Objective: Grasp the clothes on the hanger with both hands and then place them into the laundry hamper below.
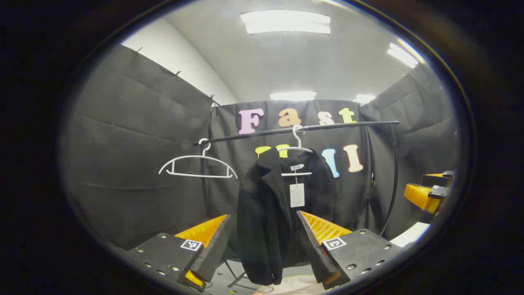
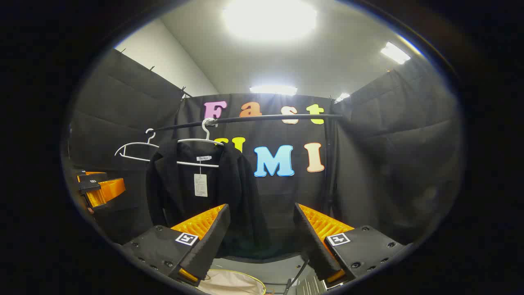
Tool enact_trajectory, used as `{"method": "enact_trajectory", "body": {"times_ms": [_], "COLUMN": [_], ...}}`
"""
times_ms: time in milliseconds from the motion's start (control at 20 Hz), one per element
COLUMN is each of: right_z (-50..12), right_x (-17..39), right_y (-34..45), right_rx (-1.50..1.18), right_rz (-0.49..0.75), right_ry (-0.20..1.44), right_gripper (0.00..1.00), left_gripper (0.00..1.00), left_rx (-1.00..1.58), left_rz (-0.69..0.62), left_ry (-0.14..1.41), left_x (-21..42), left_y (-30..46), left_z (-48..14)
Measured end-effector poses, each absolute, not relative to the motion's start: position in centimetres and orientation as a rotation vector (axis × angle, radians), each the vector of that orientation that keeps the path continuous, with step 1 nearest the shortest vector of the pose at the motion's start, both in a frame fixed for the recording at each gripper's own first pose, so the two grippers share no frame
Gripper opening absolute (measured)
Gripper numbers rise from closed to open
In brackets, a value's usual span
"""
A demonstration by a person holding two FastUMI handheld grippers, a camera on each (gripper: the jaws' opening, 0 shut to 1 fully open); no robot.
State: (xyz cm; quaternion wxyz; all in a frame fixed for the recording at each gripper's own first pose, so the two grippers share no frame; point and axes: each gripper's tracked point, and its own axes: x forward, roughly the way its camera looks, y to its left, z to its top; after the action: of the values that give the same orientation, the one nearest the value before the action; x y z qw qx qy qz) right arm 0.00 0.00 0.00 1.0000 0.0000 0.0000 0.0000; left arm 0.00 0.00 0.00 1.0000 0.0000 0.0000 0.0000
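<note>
A black jacket (image 1: pixel 270 213) with a white tag hangs on a white hanger (image 1: pixel 298 152) from a dark rail (image 1: pixel 294 129). My left gripper (image 1: pixel 264 241) stands open in front of it, a short way off, with the jacket showing between its fingers. In the right gripper view the jacket (image 2: pixel 184 192) hangs left of centre on its hanger (image 2: pixel 200 141), and my right gripper (image 2: pixel 260 237) is open, apart from the cloth. The hamper's pale rim (image 2: pixel 233 282) shows at the bottom. The other gripper appears at the far right of the left gripper view (image 1: pixel 430 192) and at the far left of the right gripper view (image 2: pixel 98 190).
An empty white hanger (image 1: pixel 198 164) hangs on the rail left of the jacket. The rail's curved upright (image 1: pixel 393 180) stands at the right. Black cloth walls close the booth on all sides. Ceiling lights shine overhead.
</note>
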Motion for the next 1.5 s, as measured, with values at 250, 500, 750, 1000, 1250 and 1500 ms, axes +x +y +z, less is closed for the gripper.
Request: {"method": "enact_trajectory", "body": {"times_ms": [250, 500, 750, 1000, 1250, 1500], "right_z": [-0.2, -0.3, -0.5, -1.4, -1.5, -1.4], "right_x": [-0.8, -1.0, -0.6, 0.0, 0.2, 1.4], "right_y": [-0.4, -0.8, -1.1, -0.5, -0.4, 0.3], "right_rx": [0.003, -0.007, -0.007, -0.004, -0.008, 0.015], "right_rz": [0.0, 0.003, 0.009, 0.017, -0.002, -0.023], "right_ry": [0.004, 0.002, 0.002, 0.022, 0.017, 0.028], "right_gripper": [0.97, 0.96, 0.96, 0.96, 0.96, 0.97], "left_gripper": [0.92, 0.92, 0.92, 0.92, 0.92, 0.92], "left_rx": [0.0, 0.004, 0.004, 0.008, 0.01, 0.01], "left_rz": [0.008, 0.012, 0.02, 0.021, -0.001, -0.04], "left_ry": [-0.008, -0.021, -0.014, -0.01, -0.006, -0.003], "left_x": [-1.0, -1.0, -0.9, -0.4, 1.0, 2.9], "left_y": [-0.2, -0.6, -0.3, 0.0, 0.0, -0.1], "left_z": [0.3, 0.8, 0.4, 0.1, -0.1, -0.5]}}
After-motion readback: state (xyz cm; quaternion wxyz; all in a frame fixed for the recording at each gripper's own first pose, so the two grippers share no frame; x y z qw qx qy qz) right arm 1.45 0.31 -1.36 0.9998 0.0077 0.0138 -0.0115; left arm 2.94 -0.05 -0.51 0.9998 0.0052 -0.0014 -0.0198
